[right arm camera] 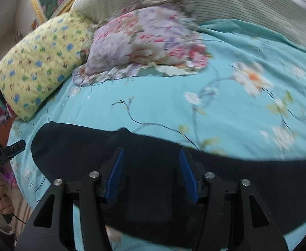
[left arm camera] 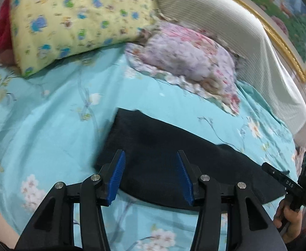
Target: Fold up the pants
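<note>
Currently: dark pants (left arm camera: 173, 159) on floral bedsheet (left arm camera: 48, 125), long axis crosswise to both grippers. Left gripper (left arm camera: 150, 156) and right gripper (right arm camera: 150, 154) gape empty, equally near.

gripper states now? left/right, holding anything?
Left gripper: open, empty, over the pants.
Right gripper: open, empty, over the pants.

Black pants (left arm camera: 163, 156) on turquoise floral sheet (left arm camera: 48, 125); yellow pillow (left arm camera: 69, 16).
</note>
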Action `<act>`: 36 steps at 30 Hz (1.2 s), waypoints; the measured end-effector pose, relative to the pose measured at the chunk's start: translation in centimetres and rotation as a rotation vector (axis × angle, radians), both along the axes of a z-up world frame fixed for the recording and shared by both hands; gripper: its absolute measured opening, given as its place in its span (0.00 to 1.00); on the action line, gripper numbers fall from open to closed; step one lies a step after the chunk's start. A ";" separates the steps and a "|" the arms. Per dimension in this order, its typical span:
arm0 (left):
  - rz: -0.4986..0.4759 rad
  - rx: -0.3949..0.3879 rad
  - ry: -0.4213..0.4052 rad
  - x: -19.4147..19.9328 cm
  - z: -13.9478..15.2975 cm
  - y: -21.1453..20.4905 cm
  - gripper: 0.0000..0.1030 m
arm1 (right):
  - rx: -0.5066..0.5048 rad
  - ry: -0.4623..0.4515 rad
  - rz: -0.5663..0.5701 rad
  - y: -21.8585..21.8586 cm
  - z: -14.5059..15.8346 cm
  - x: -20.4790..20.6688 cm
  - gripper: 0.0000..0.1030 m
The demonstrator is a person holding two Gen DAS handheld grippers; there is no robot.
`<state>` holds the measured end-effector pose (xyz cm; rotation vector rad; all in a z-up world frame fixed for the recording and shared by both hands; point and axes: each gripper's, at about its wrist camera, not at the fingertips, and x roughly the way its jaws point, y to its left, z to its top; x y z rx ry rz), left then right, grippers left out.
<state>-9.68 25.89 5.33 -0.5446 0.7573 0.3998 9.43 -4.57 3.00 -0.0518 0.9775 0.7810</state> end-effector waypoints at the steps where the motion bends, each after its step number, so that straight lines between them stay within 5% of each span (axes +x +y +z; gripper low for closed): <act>1: -0.012 -0.004 0.002 0.4 -0.1 -0.5 0.49 | 0.006 0.004 -0.018 -1.0 0.1 -0.2 0.54; 16: -0.265 -0.001 0.059 6.9 -0.6 -10.1 0.59 | 0.084 0.065 -0.317 -14.9 -0.6 -1.5 0.54; 36: -0.568 0.076 0.122 15.9 -0.5 -21.4 0.69 | 0.168 0.104 -0.686 -27.8 -2.2 0.1 0.60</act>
